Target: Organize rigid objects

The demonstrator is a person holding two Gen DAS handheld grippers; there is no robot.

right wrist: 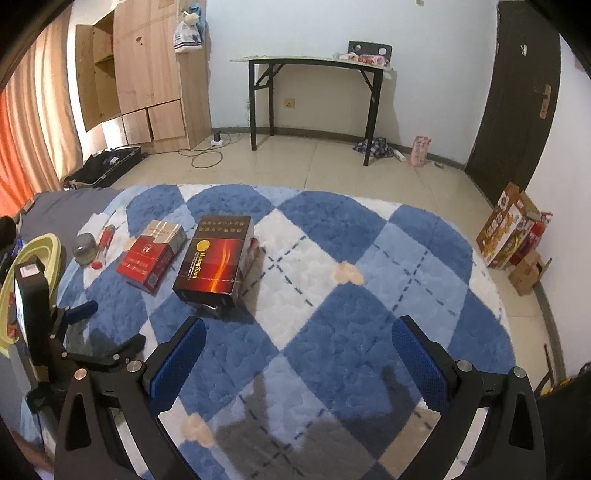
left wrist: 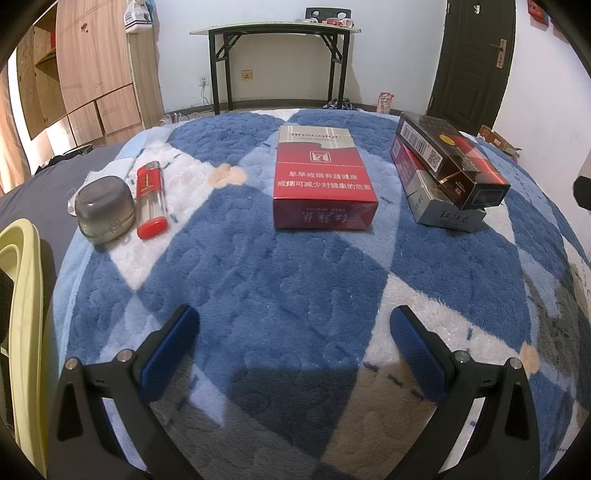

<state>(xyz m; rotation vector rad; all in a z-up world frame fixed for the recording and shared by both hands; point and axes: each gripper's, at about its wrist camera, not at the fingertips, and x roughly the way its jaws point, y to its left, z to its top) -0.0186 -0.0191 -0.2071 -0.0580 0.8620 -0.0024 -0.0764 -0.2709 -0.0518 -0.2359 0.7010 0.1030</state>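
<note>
Nearest, the left tongs point(left wrist: 293, 334) and the right tongs point(right wrist: 298, 345) both hang with fingers wide apart over the blue-and-white checked blanket point(left wrist: 295, 280), gripping nothing. Farther on, a red cigarette carton point(left wrist: 322, 181) lies flat and alone in the middle. To its right a dark carton point(left wrist: 452, 158) rests askew on a grey-and-maroon carton point(left wrist: 436, 195) (the stack nearly hides the lower one in the right view). Left of the red carton, well apart, a red lighter point(left wrist: 150, 201) lies just beside a small grey lidded tin point(left wrist: 104, 208). A pale yellow rim point(left wrist: 18, 280) borders the bed's left edge. Beyond stand a folding table point(left wrist: 275, 31), a wooden wardrobe point(left wrist: 96, 70) and a dark door point(left wrist: 476, 55)
</note>
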